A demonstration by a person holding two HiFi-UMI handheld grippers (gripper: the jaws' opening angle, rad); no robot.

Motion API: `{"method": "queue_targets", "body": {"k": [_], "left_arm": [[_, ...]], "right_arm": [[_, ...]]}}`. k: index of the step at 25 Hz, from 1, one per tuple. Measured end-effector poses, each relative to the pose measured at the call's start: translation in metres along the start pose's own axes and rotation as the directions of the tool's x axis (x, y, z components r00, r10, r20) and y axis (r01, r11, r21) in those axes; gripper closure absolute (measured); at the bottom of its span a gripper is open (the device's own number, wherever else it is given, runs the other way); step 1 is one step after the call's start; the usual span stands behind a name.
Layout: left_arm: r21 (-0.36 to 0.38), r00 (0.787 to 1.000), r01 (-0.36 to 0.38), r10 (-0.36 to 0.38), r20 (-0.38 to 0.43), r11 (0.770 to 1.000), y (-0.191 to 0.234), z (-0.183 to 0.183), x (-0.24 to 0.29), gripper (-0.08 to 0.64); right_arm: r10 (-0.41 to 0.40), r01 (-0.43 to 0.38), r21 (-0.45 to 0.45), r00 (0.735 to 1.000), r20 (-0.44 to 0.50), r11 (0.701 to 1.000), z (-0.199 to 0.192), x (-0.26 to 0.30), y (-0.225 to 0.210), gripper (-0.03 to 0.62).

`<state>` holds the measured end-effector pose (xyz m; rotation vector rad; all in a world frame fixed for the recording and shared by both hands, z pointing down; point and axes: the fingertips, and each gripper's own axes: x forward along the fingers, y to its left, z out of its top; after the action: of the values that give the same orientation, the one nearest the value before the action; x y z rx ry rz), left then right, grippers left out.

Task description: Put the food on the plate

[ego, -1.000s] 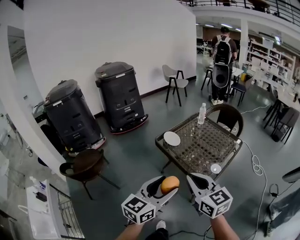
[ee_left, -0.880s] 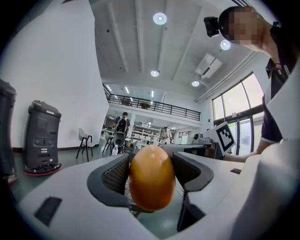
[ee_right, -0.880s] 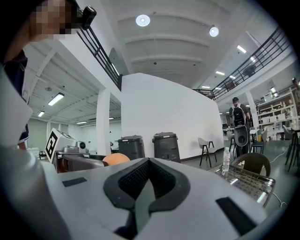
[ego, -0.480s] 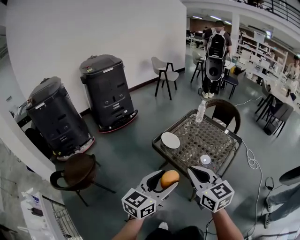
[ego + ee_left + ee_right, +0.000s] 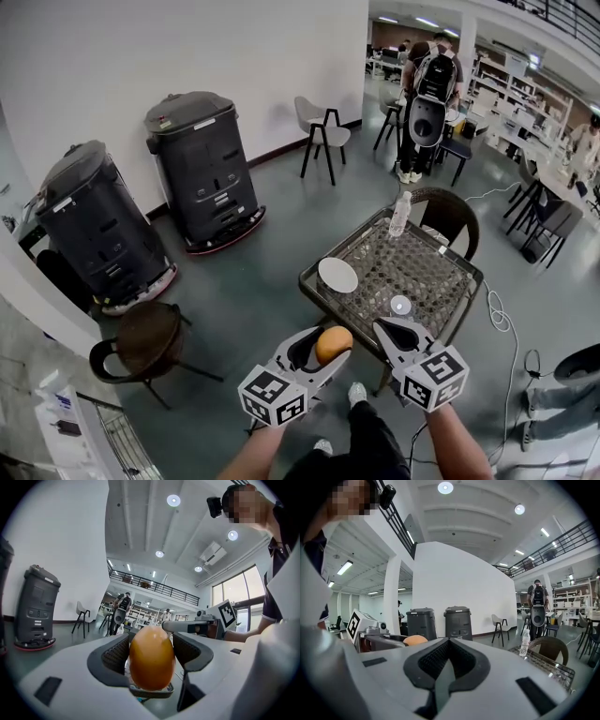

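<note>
An orange, egg-shaped piece of food point(image 5: 333, 344) point(image 5: 151, 658) sits between the jaws of my left gripper point(image 5: 323, 352) point(image 5: 151, 653), which is shut on it and held in the air in front of the table. The food also shows as an orange bump point(image 5: 415, 640) in the right gripper view. My right gripper point(image 5: 394, 336) point(image 5: 447, 660) hovers beside it, jaws shut with nothing between them. A white plate point(image 5: 337, 275) lies on the left corner of the glass-topped table point(image 5: 427, 281), ahead of both grippers.
On the table stand a water bottle point(image 5: 400, 215) point(image 5: 525, 642) and a small white round thing point(image 5: 400, 305). A dark wicker chair point(image 5: 455, 217) is behind the table, a round brown chair point(image 5: 145, 337) at left. Two black machines point(image 5: 197, 169) line the wall. A person with a backpack point(image 5: 429, 89) stands far back.
The whole view has moved closer to the table; the plate and table now sit nearer the grippers. Both grippers keep the same hold and spacing.
</note>
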<state>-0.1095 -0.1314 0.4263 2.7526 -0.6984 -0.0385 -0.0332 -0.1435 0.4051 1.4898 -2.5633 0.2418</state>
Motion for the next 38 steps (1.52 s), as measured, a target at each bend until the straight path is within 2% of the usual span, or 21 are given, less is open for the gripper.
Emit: {"method": "queue_targets", "body": {"k": [5, 10, 17, 23, 32, 35, 38], "left_arm": [[0.007, 1.000, -0.017, 0.017, -0.003, 1.000, 0.024, 0.006, 0.019, 0.264], [0.023, 0.999, -0.039, 0.040, -0.027, 0.999, 0.055, 0.011, 0.055, 0.264], [0.034, 0.988, -0.081, 0.085, -0.127, 0.996, 0.111, -0.003, 0.127, 0.264], [0.071, 0.975, -0.099, 0.111, -0.193, 0.993, 0.145, -0.015, 0.177, 0.264], [0.094, 0.946, -0.078, 0.103, -0.308, 0.993, 0.190, -0.042, 0.216, 0.264], [0.101, 0.927, -0.045, 0.080, -0.367, 0.994, 0.211, -0.059, 0.229, 0.264], [0.106, 0.898, -0.001, 0.047, -0.438, 0.994, 0.230, -0.083, 0.245, 0.264]], "right_arm": [[0.014, -0.014, 0.002, 1.000, 0.009, 1.000, 0.004, 0.023, -0.020, 0.589], [0.022, -0.023, 0.023, 0.999, 0.023, 0.999, 0.007, 0.049, -0.058, 0.589], [0.041, -0.042, 0.081, 0.999, 0.013, 0.996, -0.002, 0.091, -0.126, 0.588], [0.052, -0.053, 0.106, 0.999, 0.010, 0.993, -0.013, 0.118, -0.171, 0.589], [0.028, -0.026, 0.143, 1.000, -0.012, 0.989, -0.025, 0.158, -0.195, 0.589], [0.005, 0.001, 0.146, 0.999, -0.037, 0.989, -0.030, 0.173, -0.197, 0.589], [-0.017, 0.028, 0.146, 0.997, -0.076, 0.989, -0.041, 0.187, -0.199, 0.589]]}}
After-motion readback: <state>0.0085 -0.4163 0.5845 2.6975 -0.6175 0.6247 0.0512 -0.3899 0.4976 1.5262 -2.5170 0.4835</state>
